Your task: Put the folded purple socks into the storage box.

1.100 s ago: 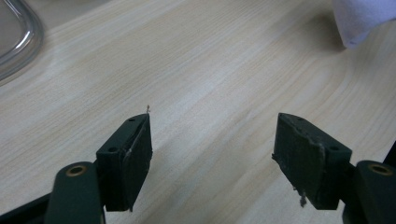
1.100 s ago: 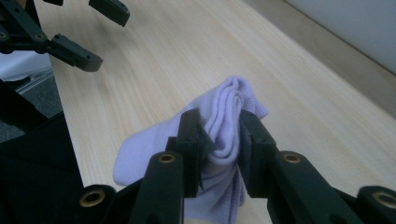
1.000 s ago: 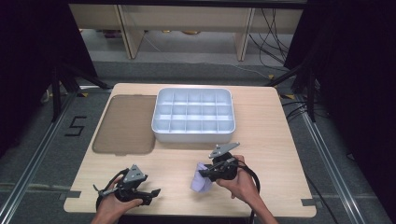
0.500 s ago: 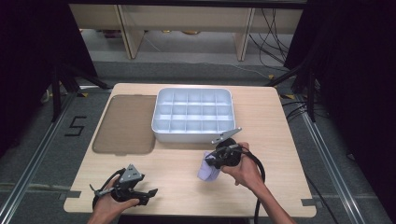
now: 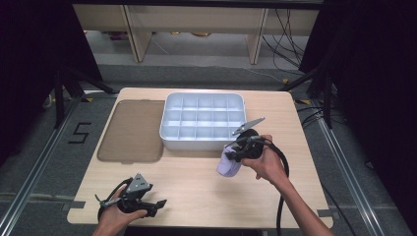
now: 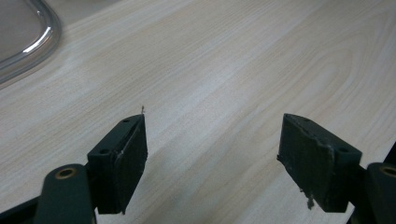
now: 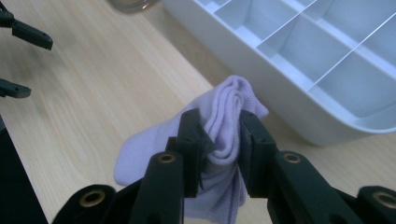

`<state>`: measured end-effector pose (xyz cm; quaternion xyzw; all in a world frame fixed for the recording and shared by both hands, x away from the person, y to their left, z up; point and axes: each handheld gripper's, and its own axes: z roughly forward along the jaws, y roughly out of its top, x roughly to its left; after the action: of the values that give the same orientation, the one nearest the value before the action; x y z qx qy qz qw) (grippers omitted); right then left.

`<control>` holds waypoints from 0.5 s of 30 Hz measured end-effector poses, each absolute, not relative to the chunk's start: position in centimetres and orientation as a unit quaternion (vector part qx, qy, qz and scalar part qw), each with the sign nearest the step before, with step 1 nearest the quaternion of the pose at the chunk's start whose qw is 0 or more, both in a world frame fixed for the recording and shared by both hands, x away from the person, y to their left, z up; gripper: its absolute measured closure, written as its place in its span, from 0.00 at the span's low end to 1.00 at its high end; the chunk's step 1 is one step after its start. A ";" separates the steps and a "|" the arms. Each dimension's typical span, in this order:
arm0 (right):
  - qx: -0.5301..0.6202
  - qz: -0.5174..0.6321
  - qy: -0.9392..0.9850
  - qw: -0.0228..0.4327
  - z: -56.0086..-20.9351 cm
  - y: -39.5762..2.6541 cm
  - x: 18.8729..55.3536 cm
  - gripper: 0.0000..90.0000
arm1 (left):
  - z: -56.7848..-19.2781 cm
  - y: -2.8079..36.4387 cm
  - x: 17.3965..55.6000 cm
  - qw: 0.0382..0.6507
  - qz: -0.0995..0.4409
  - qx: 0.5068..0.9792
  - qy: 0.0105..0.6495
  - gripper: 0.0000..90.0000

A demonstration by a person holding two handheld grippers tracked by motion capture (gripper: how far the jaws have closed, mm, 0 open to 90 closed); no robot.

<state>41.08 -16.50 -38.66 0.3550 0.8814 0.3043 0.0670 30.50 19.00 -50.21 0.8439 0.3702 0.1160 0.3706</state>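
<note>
High view: we hold the right gripper [image 5: 235, 156] clamped on a folded lilac cloth [image 5: 228, 164], raised just in front of the white compartment tray [image 5: 169, 139].

Right gripper view confirms that our two black jaws pinch the cloth [image 7: 227, 122] at its bunched fold, with the rest hanging below and the tray [image 7: 261, 60] wall close behind. Our left gripper [image 5: 158, 205] rests low at the near left edge of the wooden table [image 5: 192, 187], jaws spread wide with bare wood between them in the left gripper view. A brown translucent lid [image 5: 132, 132] lies flat beside the tray's left side.
</note>
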 end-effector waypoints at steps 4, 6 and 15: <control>0.362 0.305 0.878 0.070 -37.2 -16.8 41.8 0.81 | -50.2 19.0 30.6 0.373 0.115 0.842 0.371 0.25; 0.357 0.304 0.880 0.074 -37.0 -17.0 42.1 0.81 | -50.2 19.1 30.6 0.370 0.112 0.846 0.367 0.25; 0.377 0.298 0.871 0.106 -34.5 -17.8 46.0 0.81 | -50.2 19.1 30.6 0.373 0.113 0.844 0.370 0.25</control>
<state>46.03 -17.76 -34.48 0.3768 0.8707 0.2976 0.1063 30.56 19.07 -50.21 0.8436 0.3696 0.1127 0.3730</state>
